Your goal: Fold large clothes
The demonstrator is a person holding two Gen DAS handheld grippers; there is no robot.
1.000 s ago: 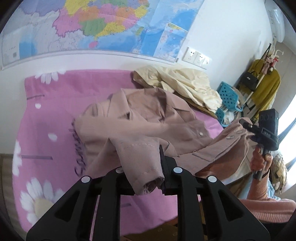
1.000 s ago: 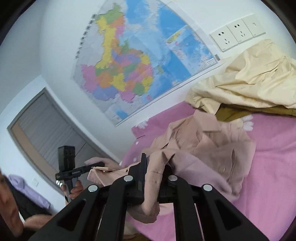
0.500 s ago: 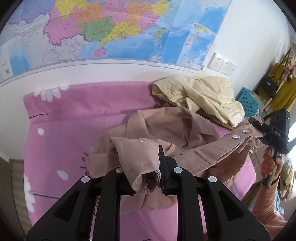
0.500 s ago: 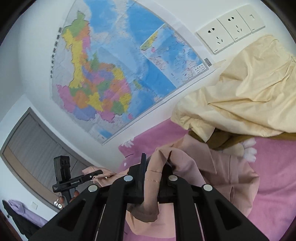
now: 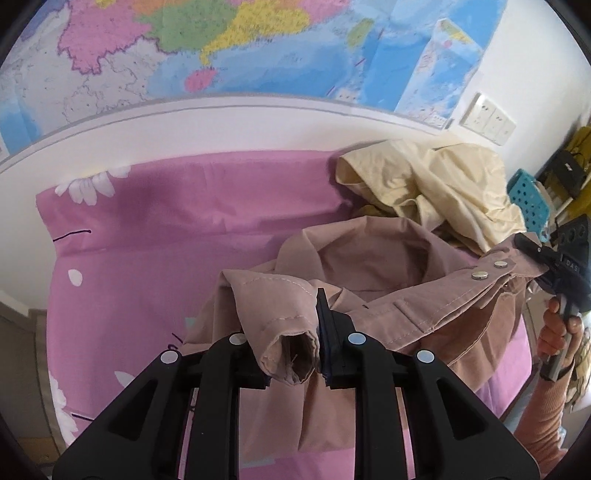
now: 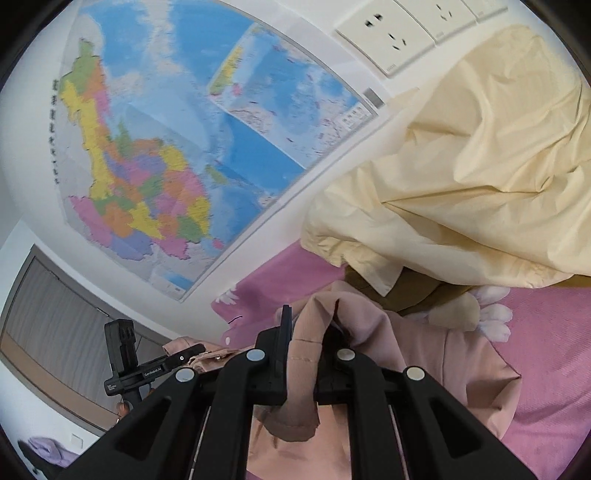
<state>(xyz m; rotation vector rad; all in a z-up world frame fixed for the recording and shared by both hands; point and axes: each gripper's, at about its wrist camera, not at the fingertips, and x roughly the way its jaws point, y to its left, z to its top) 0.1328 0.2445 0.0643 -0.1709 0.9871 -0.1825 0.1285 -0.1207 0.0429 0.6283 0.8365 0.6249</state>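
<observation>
Gripping a rolled sleeve cuff, the left tool (image 5: 291, 354) is clamped on the dusty-pink cotton jacket (image 5: 373, 266), its fingers (image 5: 327, 332) pressed against the cuff's side. The right tool (image 6: 301, 354) is likewise closed on another fold of the same jacket, near the 2 metal snap buttons (image 5: 479, 275) seen from the left wrist view. Each tool appears in the other's view, so the garment hangs stretched between both, with its lower part draped on the pink daisy-print bed sheet (image 5: 177, 229). Holding 2 separated points likely keeps the cloth taut so that it can be laid flat or doubled over cleanly, rather than bunching.

A crumpled cream-yellow garment (image 6: 480, 177) lies at the far side of the bed against the wall, just beyond the jacket; carrying the jacket toward it risks overlap, so a landing on the bare sheet looks better. A coloured wall map (image 6: 166, 147) and white wall sockets (image 6: 388, 33) sit above. Folding seems at an early stage.
</observation>
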